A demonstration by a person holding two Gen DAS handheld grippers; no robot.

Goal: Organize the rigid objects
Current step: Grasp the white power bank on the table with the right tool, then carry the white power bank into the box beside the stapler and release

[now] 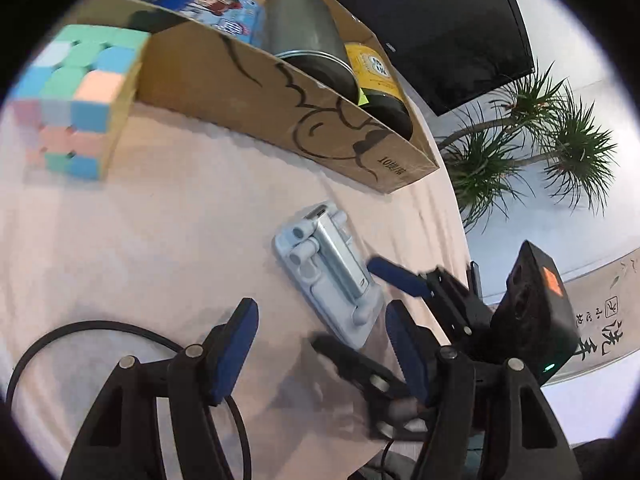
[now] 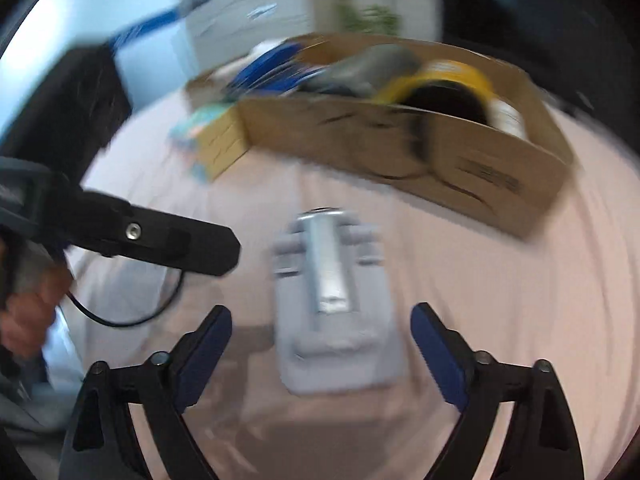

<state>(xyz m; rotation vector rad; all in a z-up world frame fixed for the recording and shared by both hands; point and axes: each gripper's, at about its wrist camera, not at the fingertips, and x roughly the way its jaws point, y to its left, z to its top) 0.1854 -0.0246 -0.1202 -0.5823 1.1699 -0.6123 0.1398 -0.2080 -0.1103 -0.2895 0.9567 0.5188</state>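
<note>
Two claws are held spread and empty: the right claw (image 2: 322, 356) straddles a gray phone stand (image 2: 334, 300) lying on the counter (image 2: 520, 320), the cardboard box (image 2: 400, 148) at twelve o'clock. Stiff, light, probably slippery plastic is judged best gripped across its long edges. The left claw (image 1: 320, 344) is idle.

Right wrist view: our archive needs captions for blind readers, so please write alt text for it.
A pale grey folding stand lies flat on pink cloth, centred between the open right gripper and untouched. Behind it sits a cardboard box holding a yellow-labelled jar and a grey tin; the left gripper reaches in from the left. The image is motion-blurred.
</note>
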